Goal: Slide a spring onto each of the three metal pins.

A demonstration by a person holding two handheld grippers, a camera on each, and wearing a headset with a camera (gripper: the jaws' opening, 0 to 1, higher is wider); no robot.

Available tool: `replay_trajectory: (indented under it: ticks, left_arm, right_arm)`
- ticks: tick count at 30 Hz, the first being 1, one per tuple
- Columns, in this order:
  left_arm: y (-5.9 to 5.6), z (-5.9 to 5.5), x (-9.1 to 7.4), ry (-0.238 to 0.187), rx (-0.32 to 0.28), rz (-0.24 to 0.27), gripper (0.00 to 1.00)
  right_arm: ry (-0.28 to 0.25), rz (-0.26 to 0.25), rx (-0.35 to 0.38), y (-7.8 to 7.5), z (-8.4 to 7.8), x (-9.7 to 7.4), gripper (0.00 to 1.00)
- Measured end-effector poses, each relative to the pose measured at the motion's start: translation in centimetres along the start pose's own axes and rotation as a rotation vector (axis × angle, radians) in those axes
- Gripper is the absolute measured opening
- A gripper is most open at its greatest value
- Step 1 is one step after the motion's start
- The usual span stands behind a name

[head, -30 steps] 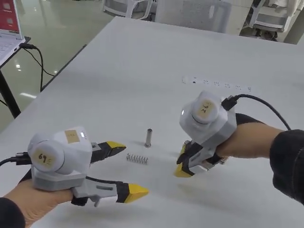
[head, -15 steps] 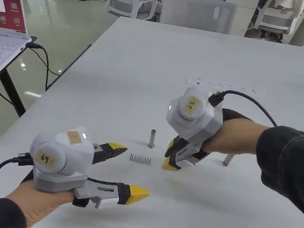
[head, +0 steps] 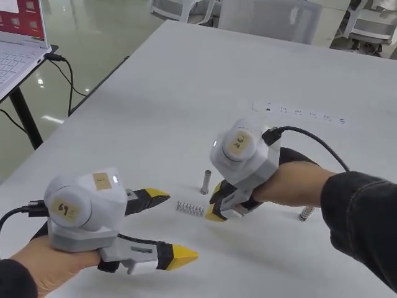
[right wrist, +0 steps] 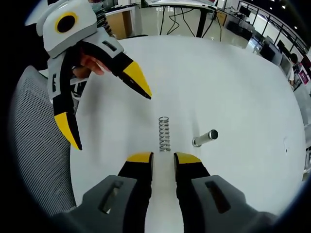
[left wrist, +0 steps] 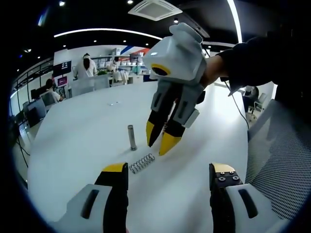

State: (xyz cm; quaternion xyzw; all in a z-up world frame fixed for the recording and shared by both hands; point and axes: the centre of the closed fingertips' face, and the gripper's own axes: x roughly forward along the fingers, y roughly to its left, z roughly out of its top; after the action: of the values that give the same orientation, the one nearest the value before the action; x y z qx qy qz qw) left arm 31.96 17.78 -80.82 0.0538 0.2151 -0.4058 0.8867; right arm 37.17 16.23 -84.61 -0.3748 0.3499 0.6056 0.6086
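A bare metal pin (head: 205, 182) stands upright mid-table, and a loose spring (head: 189, 208) lies flat just in front of it. My right gripper (head: 216, 202) hovers right beside the spring's right end, jaws a narrow gap apart with nothing between them. In the right gripper view the spring (right wrist: 164, 133) lies straight ahead of the right gripper (right wrist: 164, 158), with the pin (right wrist: 205, 138) to its right. My left gripper (head: 172, 225) rests wide open and empty at the lower left. From the left gripper view, the spring (left wrist: 142, 163) and pin (left wrist: 131, 137) sit beyond the left gripper (left wrist: 170, 168).
Behind my right forearm a second coil (head: 305, 213) stands upright on the table. A white power strip (head: 304, 113) lies further back. A laptop (head: 18, 31) sits on a side stand beyond the table's left edge, with cables hanging.
My right gripper has moved left, from beside the upright coil to the loose spring's right end. The left gripper has held still.
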Motion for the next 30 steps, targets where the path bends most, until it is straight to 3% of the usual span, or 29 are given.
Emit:
replay_trajectory:
  ticks: [13, 25, 30]
  left_arm:
    - [0.1, -0.2, -0.2, 0.005, -0.003, 0.004, 0.65]
    - [0.3, -0.3, -0.3, 0.006, -0.009, 0.010, 0.65]
    - [0.3, -0.4, -0.3, 0.009, -0.010, 0.010, 0.65]
  right_arm:
    - [-0.001, -0.003, 0.021, -0.3, 0.2, 1.5, 0.19]
    - [0.033, -0.013, -0.010, -0.4, 0.0, 2.4, 0.15]
    - [0.023, -0.015, -0.018, -0.4, 0.1, 2.3, 0.13]
